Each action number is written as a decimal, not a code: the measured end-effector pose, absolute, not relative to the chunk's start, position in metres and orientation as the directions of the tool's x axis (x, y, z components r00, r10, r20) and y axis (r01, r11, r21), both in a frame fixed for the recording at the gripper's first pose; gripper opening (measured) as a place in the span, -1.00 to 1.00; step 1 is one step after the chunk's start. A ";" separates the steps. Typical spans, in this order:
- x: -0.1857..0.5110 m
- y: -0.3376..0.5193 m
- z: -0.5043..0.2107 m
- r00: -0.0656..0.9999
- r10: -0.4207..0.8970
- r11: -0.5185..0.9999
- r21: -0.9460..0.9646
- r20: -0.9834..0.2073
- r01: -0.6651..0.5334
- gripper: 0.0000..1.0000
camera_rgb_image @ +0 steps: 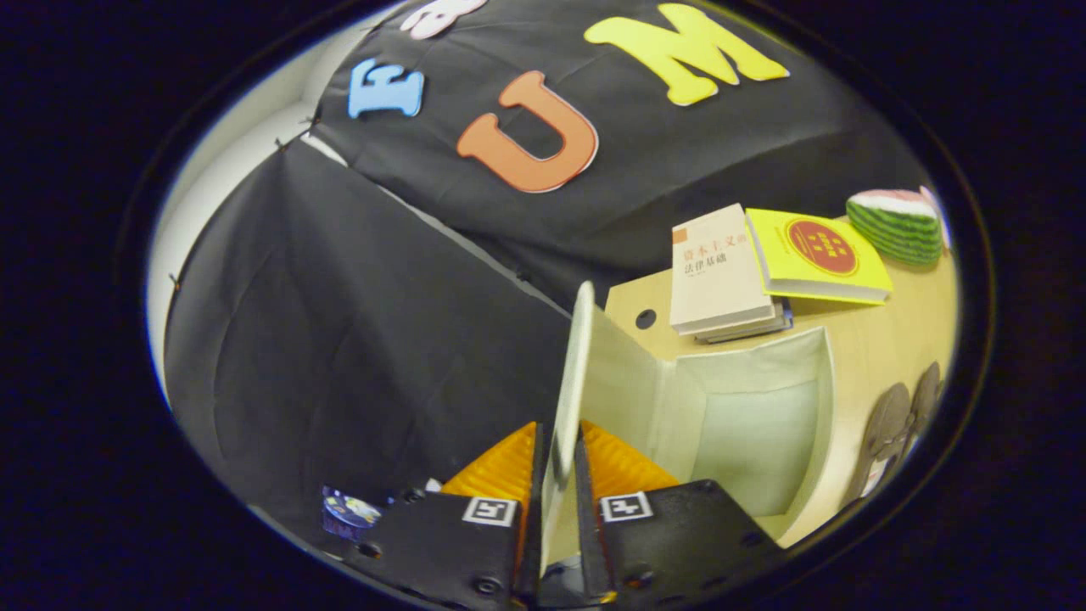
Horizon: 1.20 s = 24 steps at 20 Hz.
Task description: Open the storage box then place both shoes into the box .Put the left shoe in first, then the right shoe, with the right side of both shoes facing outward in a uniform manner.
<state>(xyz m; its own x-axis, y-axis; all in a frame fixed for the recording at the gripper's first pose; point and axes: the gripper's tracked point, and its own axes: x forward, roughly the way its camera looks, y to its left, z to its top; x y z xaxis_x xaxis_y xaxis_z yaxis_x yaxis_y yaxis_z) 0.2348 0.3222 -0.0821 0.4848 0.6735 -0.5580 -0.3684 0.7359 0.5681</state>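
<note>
Pinching the lid (570, 373) of the storage box (747, 407), the fingers (560, 462) stand clamped on its edge and hold it upright, so the box on the desk (857, 331) looks open and empty. Both shoes (899, 420) lie right of it, not yet loaded.

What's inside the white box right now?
The storage box is open and the part of its pale inside that shows holds nothing. The tongs pinch its raised lid, which hides the near corner. Both shoes lie outside on the table.
</note>
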 end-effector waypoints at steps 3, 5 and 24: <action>0.223 0.344 -0.081 0.519 0.641 0.766 0.426 -0.566 -0.482 0.07; 0.218 0.351 -0.079 0.527 0.633 0.771 0.399 -0.567 -0.497 0.70; 0.238 0.165 -0.165 0.600 0.297 0.955 0.229 -0.743 -0.189 1.00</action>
